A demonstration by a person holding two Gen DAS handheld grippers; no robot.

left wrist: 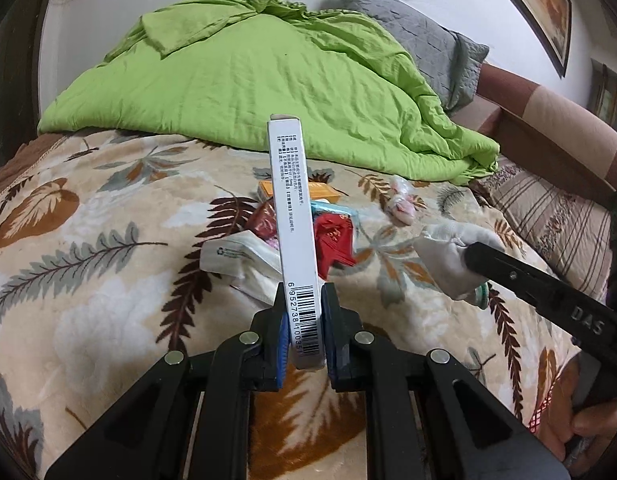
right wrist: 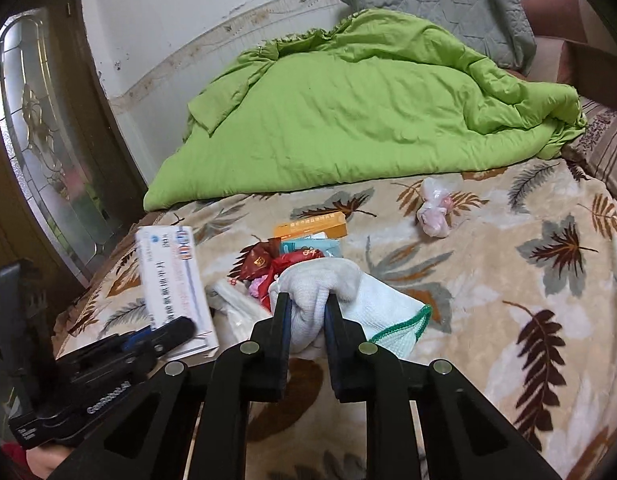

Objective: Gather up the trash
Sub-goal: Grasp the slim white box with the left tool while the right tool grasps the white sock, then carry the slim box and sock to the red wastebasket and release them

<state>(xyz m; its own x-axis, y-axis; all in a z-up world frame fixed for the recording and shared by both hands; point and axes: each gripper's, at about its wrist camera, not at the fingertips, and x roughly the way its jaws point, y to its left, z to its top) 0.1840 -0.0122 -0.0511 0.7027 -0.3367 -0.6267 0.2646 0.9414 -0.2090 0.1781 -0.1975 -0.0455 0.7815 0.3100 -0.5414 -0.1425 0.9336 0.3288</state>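
Covering the bed, a leaf-print blanket.

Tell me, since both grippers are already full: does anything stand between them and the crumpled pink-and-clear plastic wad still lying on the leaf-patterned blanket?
Nothing visible blocks the crumpled plastic wad; bare leaf-patterned blanket lies before it. The right gripper clamps a white sock, the left gripper a white carton.

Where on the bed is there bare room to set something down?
Bare blanket lies right of the white cloth, below the knotted plastic bag, and in the left view left of the tissue pack. The wrapper pile in the middle is crowded.
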